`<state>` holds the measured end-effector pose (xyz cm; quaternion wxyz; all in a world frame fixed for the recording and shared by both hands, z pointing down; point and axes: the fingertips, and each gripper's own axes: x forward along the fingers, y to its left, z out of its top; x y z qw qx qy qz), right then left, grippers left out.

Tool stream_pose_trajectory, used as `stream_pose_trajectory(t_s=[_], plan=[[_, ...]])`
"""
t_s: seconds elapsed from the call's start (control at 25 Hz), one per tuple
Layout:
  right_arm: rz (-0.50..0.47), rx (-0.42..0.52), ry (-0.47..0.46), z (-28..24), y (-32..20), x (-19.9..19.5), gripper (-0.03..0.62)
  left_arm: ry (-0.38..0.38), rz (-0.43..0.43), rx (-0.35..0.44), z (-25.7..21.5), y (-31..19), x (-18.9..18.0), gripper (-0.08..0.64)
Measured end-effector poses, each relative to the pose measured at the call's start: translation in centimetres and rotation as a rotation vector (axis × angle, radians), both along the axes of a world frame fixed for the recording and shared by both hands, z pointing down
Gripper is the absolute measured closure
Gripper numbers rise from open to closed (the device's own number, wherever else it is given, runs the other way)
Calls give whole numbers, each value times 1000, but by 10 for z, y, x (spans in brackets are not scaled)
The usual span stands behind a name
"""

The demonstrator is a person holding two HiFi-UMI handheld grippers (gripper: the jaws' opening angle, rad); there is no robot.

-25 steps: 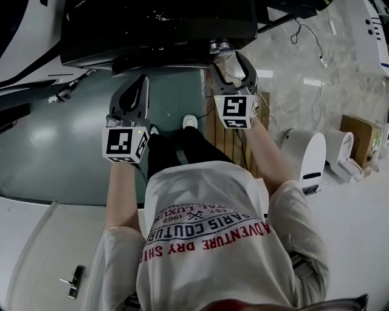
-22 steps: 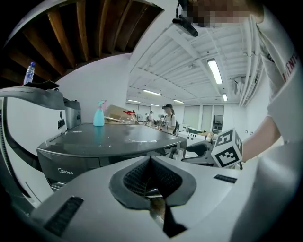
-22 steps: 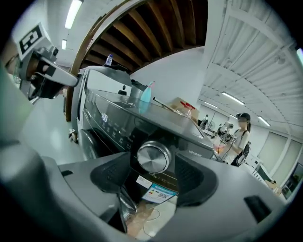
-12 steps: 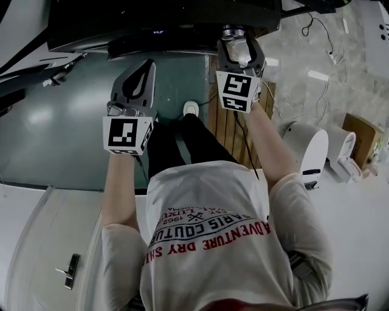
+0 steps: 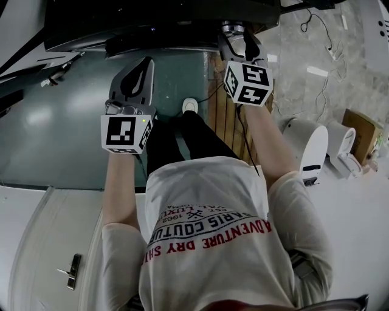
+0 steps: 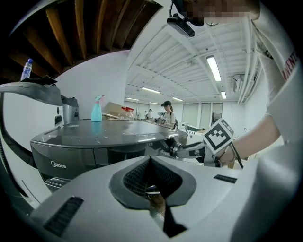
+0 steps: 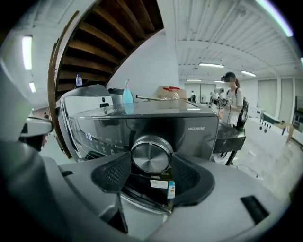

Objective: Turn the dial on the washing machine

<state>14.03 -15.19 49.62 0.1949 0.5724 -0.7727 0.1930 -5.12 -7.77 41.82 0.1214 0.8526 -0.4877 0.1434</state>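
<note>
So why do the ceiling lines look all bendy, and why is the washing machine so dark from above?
Left gripper view: the wide-angle lens bows the white ceiling beams. Head view: the washing machine sits in shadow, nearly black. Right gripper view: the dial looks sharp and shiny, while the picture's corners go black.

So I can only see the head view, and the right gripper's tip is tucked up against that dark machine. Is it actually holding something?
Observer: Yes. In the right gripper view, the right gripper has a round silver dial between its pads, which look pressed against its rim from both sides.
Operator: And the left one?
Observer: The left gripper has its jaws together with nothing in them. It points at the washing machine without touching it.
Operator: Is anything on top of the machine?
Observer: A light blue spray bottle stands there.
</note>
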Motion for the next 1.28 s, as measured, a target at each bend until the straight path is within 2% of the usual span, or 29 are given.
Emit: stream_pose_trajectory(t_s=[0.12, 0.24, 0.4, 0.56, 0.68, 0.84, 1.0, 1.16, 1.28], plan=[[10, -21, -84, 0, 0, 1, 309, 2, 4, -2, 0, -1, 0, 544], [-7, 11, -69, -1, 0, 1, 308, 10, 13, -1, 0, 0, 2, 545], [-52, 133, 117, -8, 4, -2, 265, 28, 19, -24, 5, 1, 2, 545], [-121, 194, 333, -7, 9, -10, 261, 27, 37, -34, 8, 0, 4, 545], [-119, 228, 394, -6, 5, -8, 261, 28, 34, -32, 7, -2, 2, 545], [-111, 228, 399, -7, 2, -7, 269, 30, 26, -49, 10, 0, 0, 543], [-120, 187, 384, -6, 2, -10, 307, 18, 29, -54, 13, 1, 0, 544], [-85, 129, 285, -8, 0, -9, 307, 5, 37, -52, 14, 1, 0, 545], [-38, 74, 147, -5, 0, -3, 308, 4, 34, -47, 13, 0, -1, 544]])
